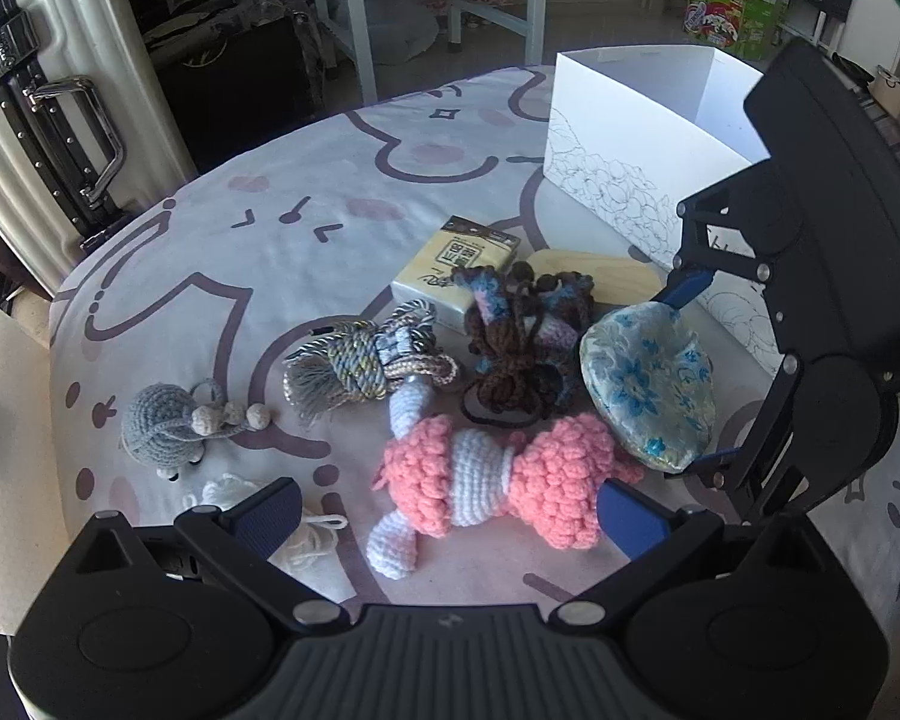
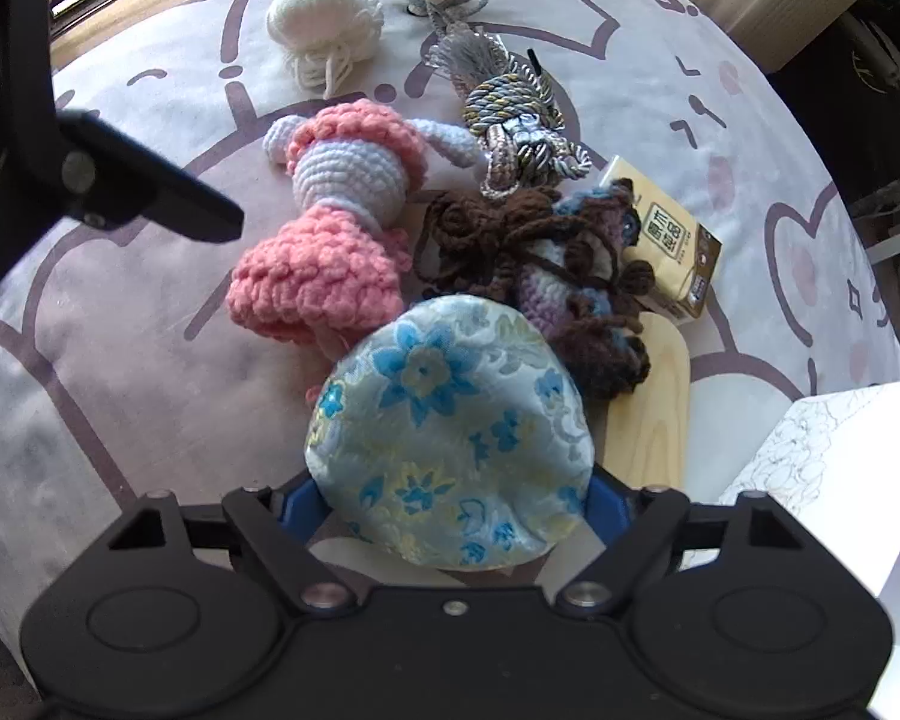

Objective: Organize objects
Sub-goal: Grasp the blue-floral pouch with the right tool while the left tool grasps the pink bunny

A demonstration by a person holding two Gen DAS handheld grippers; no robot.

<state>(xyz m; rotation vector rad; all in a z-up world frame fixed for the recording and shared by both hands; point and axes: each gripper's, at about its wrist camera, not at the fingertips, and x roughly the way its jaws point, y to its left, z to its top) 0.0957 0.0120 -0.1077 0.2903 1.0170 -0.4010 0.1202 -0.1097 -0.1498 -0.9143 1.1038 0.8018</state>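
Right gripper (image 2: 453, 495) clamps the brocade floral pouch (image 2: 450, 438), oval, padded. Left gripper (image 1: 444, 507) open over pink crochet doll (image 1: 498, 474). Only right view shows white yarn ball (image 2: 324, 21) whole.

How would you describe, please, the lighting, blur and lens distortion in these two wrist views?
Left wrist view: strong fisheye bend with dark vignetted corners, the ribbed cream suitcase curved, the room behind dim, the cat-print tablecloth evenly lit and sharp. Right wrist view: sunlight bleaches the white box with line-drawn flowers; the blue floral fabric pouch is sharp, the edges soft.
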